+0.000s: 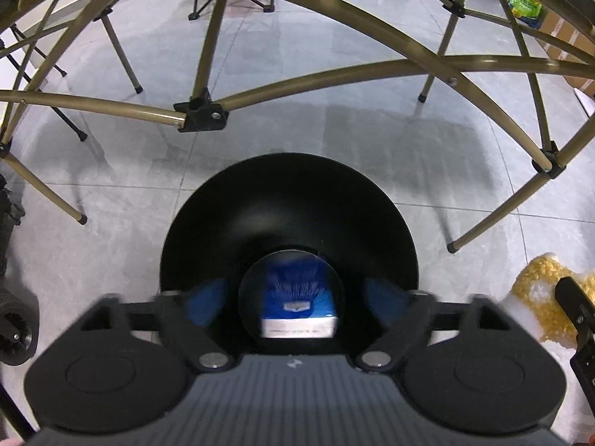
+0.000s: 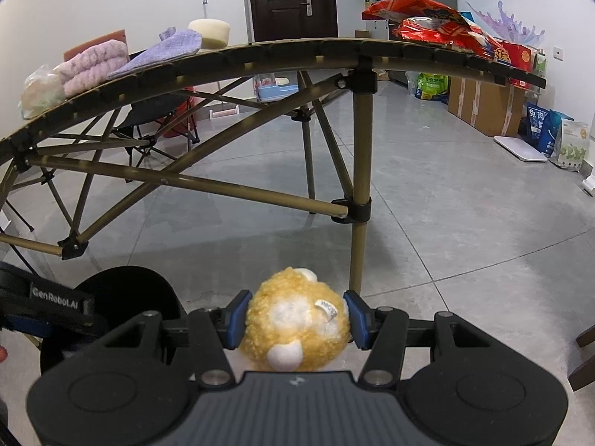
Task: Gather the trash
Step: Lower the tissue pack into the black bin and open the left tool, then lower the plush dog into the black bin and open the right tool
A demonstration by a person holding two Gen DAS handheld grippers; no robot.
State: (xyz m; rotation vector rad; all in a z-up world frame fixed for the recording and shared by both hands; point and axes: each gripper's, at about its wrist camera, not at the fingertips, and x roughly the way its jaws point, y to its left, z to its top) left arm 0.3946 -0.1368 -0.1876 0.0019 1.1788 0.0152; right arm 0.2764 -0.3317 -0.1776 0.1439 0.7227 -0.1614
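A round black trash bin (image 1: 290,208) stands on the grey floor right under my left gripper (image 1: 295,301). The gripper's blue pads (image 1: 208,301) stand wide apart over the bin's mouth, touching nothing. A blue and white box (image 1: 297,312) lies deep inside the bin, blurred. My right gripper (image 2: 297,316) is shut on a fluffy yellow and white plush toy (image 2: 293,323), pressed from both sides. The toy (image 1: 539,293) hangs to the right of the bin. In the right wrist view the bin (image 2: 126,293) shows at lower left, behind the left gripper's body (image 2: 55,303).
A folding table's gold legs and braces (image 2: 359,171) cross just beyond the bin. Its top (image 2: 260,52) carries purple cloths (image 2: 93,65), a sponge (image 2: 210,33) and red snack bags (image 2: 438,26). Boxes and bags (image 2: 483,107) line the right wall. A black wheel (image 1: 16,319) sits at the left.
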